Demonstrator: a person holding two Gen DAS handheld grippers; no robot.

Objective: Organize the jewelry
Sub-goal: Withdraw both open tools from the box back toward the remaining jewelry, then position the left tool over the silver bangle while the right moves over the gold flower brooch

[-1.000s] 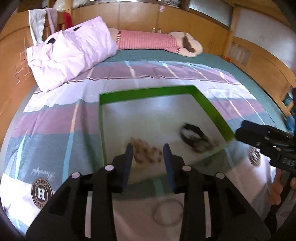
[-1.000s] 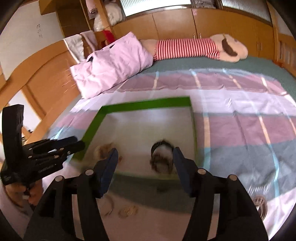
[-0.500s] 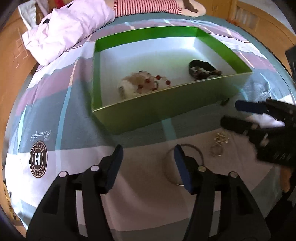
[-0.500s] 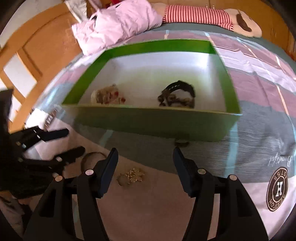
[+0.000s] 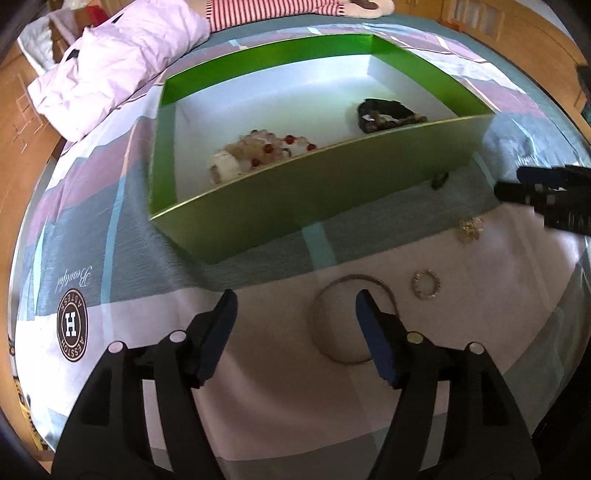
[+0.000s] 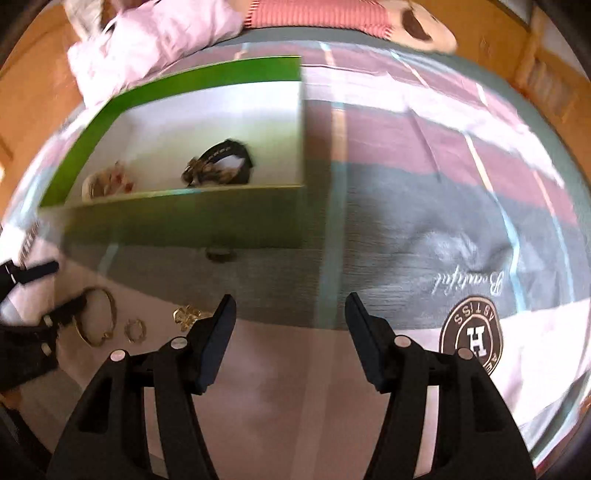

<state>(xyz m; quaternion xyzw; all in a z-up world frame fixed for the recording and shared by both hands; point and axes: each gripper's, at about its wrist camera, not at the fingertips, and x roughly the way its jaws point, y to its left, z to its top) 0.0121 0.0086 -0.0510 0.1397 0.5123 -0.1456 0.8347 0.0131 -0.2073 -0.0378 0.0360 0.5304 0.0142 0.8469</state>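
Note:
A green box (image 5: pixel 280 206) with a white floor lies on the bed and holds a beaded bracelet (image 5: pixel 258 151) and a dark bracelet (image 5: pixel 388 114). On the bedspread in front of it lie a thin bangle (image 5: pixel 351 317), a small ring (image 5: pixel 426 283), a gold chain piece (image 5: pixel 469 229) and a small dark item (image 5: pixel 439 181) by the box wall. My left gripper (image 5: pixel 295 332) is open just above the bedspread, its right finger over the bangle. My right gripper (image 6: pixel 288 332) is open and empty, right of the gold piece (image 6: pixel 188 315); the bangle (image 6: pixel 96 317) lies further left.
A pink pillow (image 5: pixel 110 62) and a striped plush toy (image 6: pixel 332 14) lie at the far end of the bed. Wooden bed rails (image 5: pixel 517 33) border the sides. The striped bedspread (image 5: pixel 74 321) carries round logo prints.
Both grippers have pulled back from over the box and dropped toward the bedspread in front of it. The left jaws have opened wider. The right gripper has swung to the right.

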